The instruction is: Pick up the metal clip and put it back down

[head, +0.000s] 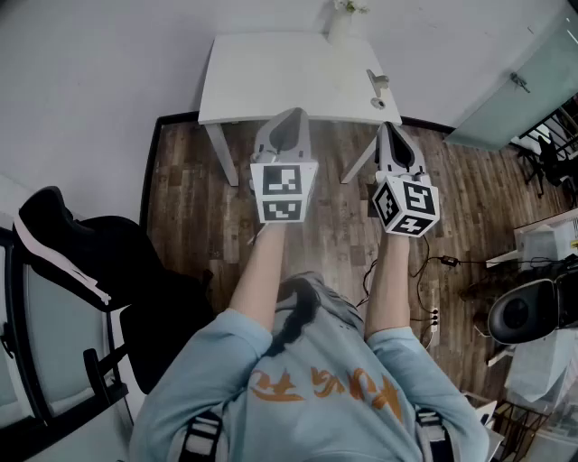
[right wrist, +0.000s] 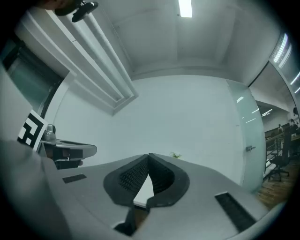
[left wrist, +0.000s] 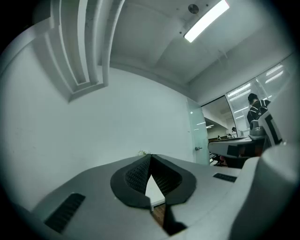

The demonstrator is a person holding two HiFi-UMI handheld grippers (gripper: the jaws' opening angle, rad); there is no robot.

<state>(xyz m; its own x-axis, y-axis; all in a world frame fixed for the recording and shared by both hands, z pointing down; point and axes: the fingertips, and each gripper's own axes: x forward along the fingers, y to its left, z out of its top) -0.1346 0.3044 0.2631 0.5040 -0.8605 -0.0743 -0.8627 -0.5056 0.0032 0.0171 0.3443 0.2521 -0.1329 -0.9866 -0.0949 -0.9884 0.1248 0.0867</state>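
Observation:
A small grey metal clip lies near the right edge of the white table, with a small round thing just in front of it. Both grippers hang over the wooden floor, short of the table's front edge. My left gripper is shut and empty; its pads meet at the tips, aimed at the wall. My right gripper is also shut with nothing in it, its fingers closed together. The right one is nearest the clip, a little in front of it. Neither gripper view shows the clip.
A pale vase with a plant stands at the table's back edge. A black chair is at the left. Cables and a black bin lie at the right, and a glass door behind. A person stands far off.

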